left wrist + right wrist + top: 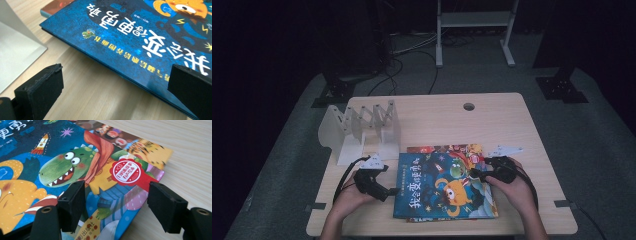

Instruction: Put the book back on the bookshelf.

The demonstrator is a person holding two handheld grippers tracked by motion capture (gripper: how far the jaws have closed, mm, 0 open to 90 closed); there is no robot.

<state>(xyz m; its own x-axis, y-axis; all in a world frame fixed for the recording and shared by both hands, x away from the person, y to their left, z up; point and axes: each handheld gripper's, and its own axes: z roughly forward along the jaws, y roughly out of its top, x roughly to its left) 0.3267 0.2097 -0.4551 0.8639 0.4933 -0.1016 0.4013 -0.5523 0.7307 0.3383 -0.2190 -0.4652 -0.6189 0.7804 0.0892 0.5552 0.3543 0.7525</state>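
Down near the front edge of the wooden worktop (492,107) lies a blue picture book (443,187), flat and face up, stacked on a second book (444,149) whose colourful cover sticks out along the far side. The blue cover carries white Chinese characters, an orange creature and a green dinosaur with a red scarf.

The left gripper (388,191) sits just beside the book's left edge, held low over the worktop. In the left gripper view its jaws stand wide apart, one over bare wood and the other at the edge of the blue cover, with nothing pressed between them.

The right gripper (473,175) is at the book's far right corner. In the right gripper view its jaws are partly apart, one above the dinosaur picture and the other out past the corner over the wood; whether the pads touch the cover cannot be told.

A white folding book rack (362,127) stands toward the far left corner, just beyond the left hand (349,197).
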